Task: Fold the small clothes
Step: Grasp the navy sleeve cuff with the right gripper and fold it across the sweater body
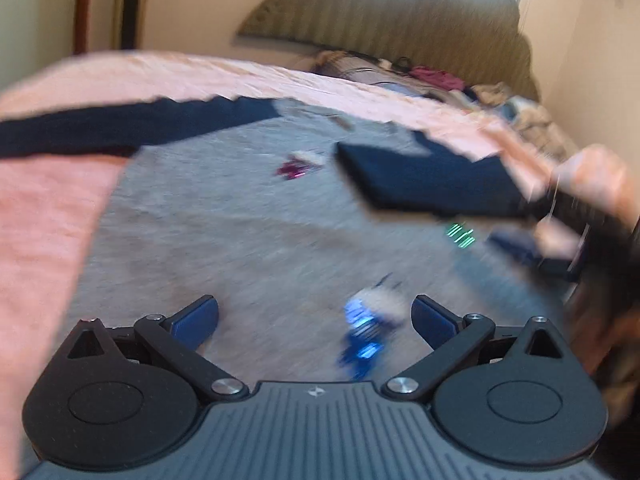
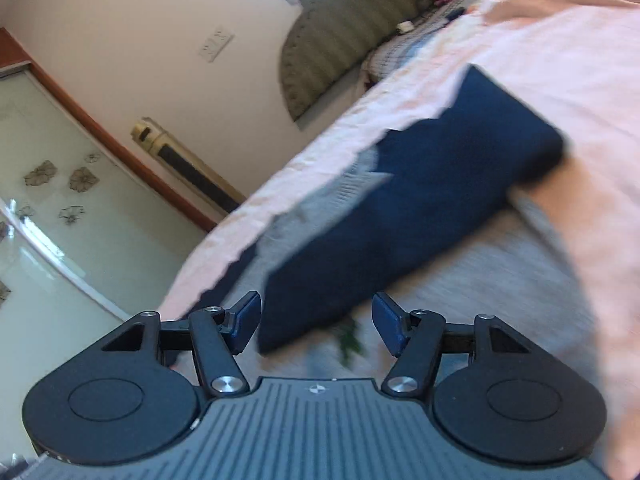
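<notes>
A grey shirt [image 1: 224,220] with navy sleeves lies flat on a pink bedspread [image 1: 48,208]. Its left sleeve [image 1: 120,128] stretches straight out to the side. The other navy sleeve [image 1: 424,180] is folded across the grey body. My left gripper [image 1: 316,320] hovers open over the shirt's lower body, beside a blurred blue print [image 1: 364,332], holding nothing. In the right wrist view my right gripper [image 2: 316,328] stands open, and the folded sleeve's [image 2: 420,208] end lies just ahead of its pads without being pinched. A hand [image 1: 592,184] holds that gripper at the shirt's right edge.
An olive padded headboard [image 1: 400,20] stands at the far end, with a heap of loose clothes [image 1: 436,76] below it. A glass-fronted wardrobe [image 2: 60,200] and a tall floor unit [image 2: 188,168] stand against the wall beyond the bed's left edge.
</notes>
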